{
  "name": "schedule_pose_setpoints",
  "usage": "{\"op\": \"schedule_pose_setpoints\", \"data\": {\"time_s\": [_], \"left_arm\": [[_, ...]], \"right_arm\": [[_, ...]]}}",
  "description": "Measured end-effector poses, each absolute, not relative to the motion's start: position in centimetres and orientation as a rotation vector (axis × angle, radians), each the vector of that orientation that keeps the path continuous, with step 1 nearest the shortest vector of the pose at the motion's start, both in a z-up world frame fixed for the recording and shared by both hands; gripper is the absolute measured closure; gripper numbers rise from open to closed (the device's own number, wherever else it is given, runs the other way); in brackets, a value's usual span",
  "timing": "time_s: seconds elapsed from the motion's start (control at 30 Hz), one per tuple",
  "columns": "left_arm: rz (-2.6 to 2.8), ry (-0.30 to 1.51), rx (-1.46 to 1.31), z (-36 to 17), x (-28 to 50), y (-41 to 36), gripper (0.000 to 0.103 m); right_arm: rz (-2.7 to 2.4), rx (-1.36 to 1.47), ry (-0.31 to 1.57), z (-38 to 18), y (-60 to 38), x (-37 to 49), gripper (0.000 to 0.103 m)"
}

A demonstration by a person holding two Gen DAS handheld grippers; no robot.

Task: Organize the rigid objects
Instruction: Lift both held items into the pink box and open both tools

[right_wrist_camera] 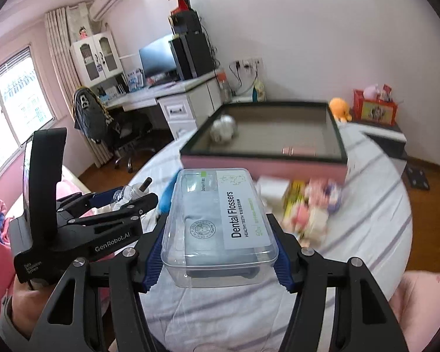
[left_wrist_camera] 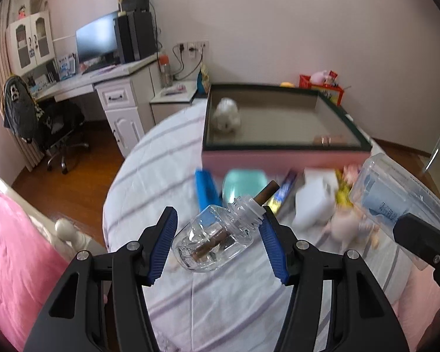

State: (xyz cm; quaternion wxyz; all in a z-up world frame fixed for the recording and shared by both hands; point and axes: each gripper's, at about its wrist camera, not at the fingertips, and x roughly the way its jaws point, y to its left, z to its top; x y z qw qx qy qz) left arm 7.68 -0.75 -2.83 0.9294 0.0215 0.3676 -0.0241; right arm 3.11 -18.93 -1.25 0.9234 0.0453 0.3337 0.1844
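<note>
I count one clear bottle [left_wrist_camera: 212, 239] in my left tongs [left_wrist_camera: 218, 242], clamped half apart on it, and one dental flosser box [right_wrist_camera: 220, 228] clamped in my right tongs [right_wrist_camera: 217, 252]; both are held above the striped bed [left_wrist_camera: 149, 182], near one pink tray [right_wrist_camera: 264, 164].

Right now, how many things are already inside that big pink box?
2 that I can see: a white round object at the far-left corner of the box, and a small pinkish item against its near wall. That wall may hide others.
</note>
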Motion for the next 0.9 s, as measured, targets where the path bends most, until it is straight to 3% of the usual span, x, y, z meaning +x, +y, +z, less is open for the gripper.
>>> {"op": "schedule_pose_setpoints", "data": {"time_s": [0.4, 0.83, 0.9], "left_arm": [[-0.073, 0.684, 0.061, 1.2, 18.4, -3.8, 0.045], [-0.109, 0.866, 0.060, -4.2, 30.1, -6.5, 0.044], [-0.107, 0.877, 0.073, -4.7, 30.3, -6.8, 0.035]], "right_arm": [[0.291, 0.048, 0.639, 2.3, -22.1, 16.4, 0.040], [0.212, -0.003, 0.882, -4.1, -22.3, 28.9, 0.040], [0.195, -0.006, 0.902, -4.8, -22.4, 29.2, 0.039]]}}
